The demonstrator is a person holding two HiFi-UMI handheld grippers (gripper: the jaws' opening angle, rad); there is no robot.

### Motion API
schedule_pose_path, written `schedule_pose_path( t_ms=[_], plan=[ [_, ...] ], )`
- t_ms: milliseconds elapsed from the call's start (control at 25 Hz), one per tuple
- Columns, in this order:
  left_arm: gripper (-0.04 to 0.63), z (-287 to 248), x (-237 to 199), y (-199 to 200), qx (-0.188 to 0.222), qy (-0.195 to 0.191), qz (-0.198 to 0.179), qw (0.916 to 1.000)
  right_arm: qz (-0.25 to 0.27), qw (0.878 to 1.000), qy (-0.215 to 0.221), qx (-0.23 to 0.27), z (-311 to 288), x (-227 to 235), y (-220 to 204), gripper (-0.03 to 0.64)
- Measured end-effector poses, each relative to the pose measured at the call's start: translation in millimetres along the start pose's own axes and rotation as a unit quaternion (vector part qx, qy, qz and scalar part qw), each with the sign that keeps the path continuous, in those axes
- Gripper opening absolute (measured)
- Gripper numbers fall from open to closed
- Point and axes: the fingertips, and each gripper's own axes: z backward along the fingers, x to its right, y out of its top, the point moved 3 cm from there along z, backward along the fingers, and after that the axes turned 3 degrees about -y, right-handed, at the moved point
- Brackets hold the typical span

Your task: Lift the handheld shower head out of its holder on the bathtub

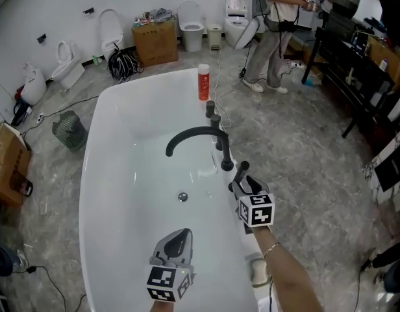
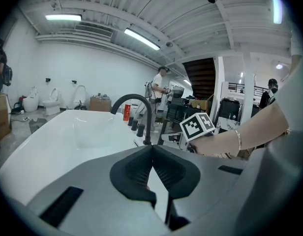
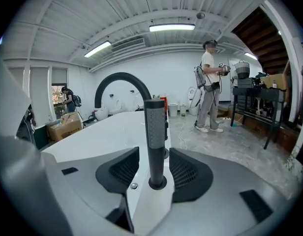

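The black handheld shower head [image 3: 155,132] stands upright in its round holder [image 3: 157,183] on the rim of the white bathtub [image 1: 122,96]; the same shower head [image 1: 243,168] shows on the tub's right rim in the head view. My right gripper [image 3: 154,154] is open, one pad on each side of the handle with a gap to each. From above, the right gripper [image 1: 243,182] sits just behind the shower head. My left gripper [image 1: 179,238] hangs over the tub's near end, shut with nothing in it; its tips [image 2: 152,149] meet.
A curved black faucet [image 1: 193,135] and black knobs [image 1: 215,119] line the right rim, with a red bottle [image 1: 203,82] beyond. The drain [image 1: 182,197] lies in the tub floor. A person [image 1: 271,31] stands at the back right near black shelving [image 1: 356,51]. Toilets and boxes [image 1: 154,41] line the wall.
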Motion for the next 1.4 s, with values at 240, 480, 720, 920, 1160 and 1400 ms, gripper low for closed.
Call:
schedule_pose_path(
  t_ms=[240,480,720,920,1160,1400],
  plan=[
    [0.020,-9,-5,-10,-0.002,0.005,0.005,1.0000,-0.007,1.000,-0.004,-0.013,-24,5,-9,0.196],
    [0.020,-13,-12,-15,-0.006,0.009,0.011,0.9999,0.012,0.999,-0.013,-0.029,-40,7,-11,0.178],
    [0.020,-10,-12,-13,-0.002,0.009,0.013,0.9999,0.018,0.999,-0.017,-0.026,-40,-1,-11,0.140],
    [0.020,-4,-16,-7,-0.001,0.009,0.012,0.9999,0.040,0.999,-0.020,-0.028,-35,-10,-12,0.138],
    [0.020,5,-17,-2,-0.002,0.010,0.015,0.9998,0.064,0.998,-0.018,-0.022,-23,-20,-2,0.137],
    [0.020,15,-17,8,0.005,0.010,0.015,0.9998,0.066,0.998,-0.016,0.016,-3,-32,31,0.137]
  ],
)
